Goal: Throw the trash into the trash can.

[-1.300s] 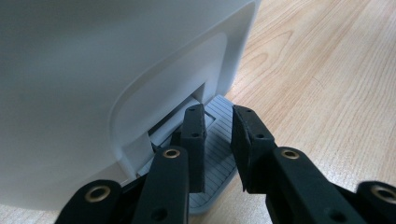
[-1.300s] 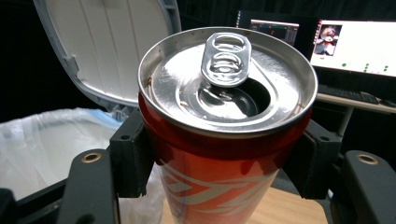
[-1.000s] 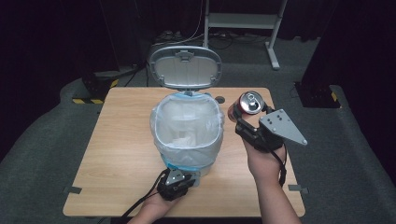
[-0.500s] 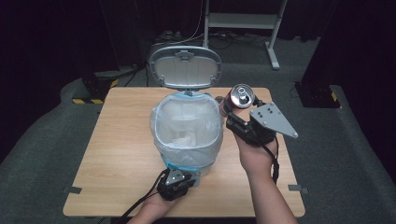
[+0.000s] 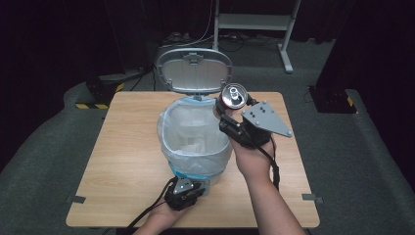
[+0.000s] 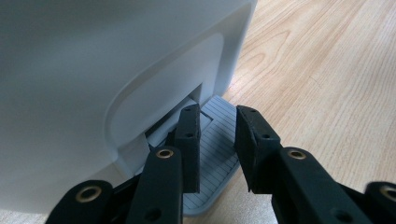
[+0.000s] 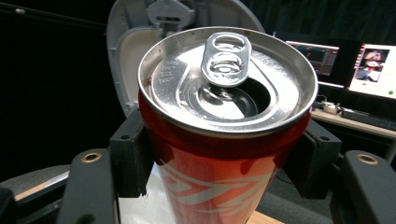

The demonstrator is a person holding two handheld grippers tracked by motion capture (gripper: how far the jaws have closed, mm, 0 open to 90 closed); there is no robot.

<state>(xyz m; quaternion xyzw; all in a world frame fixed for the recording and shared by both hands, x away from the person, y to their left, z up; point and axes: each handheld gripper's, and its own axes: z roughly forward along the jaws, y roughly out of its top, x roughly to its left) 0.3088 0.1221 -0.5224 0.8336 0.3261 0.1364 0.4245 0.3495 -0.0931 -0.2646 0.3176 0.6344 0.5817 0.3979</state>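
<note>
Right now my right gripper (image 5: 229,108) is clamped around a red drink can (image 5: 234,96), one jaw pressed on each side of its body. From the high view, the can sits at about one o'clock from the pedal bin (image 5: 195,142), above the far right part of its rim, with its silver top facing up towards the camera. My right hand (image 5: 254,154) holds the gripper at about three o'clock from the bin, above the wooden table (image 5: 122,147).

From the right gripper view, the can (image 7: 224,130) stands between my two black jaws, its top already opened and the pull tab (image 7: 225,58) lying across it. Behind the can rises the bin's raised grey lid (image 7: 135,42), and lit screens (image 7: 350,63) glow at two o'clock.

My left gripper (image 5: 183,191) sits at six o'clock from the bin, at its base. From the left gripper view, its jaws stand apart, grasping nothing, and rest over the ribbed grey foot pedal (image 6: 215,154) under the bin's white front wall (image 6: 93,70). The high view alone shows the pale liner bag (image 5: 169,142) folded over the bin's rim.
</note>
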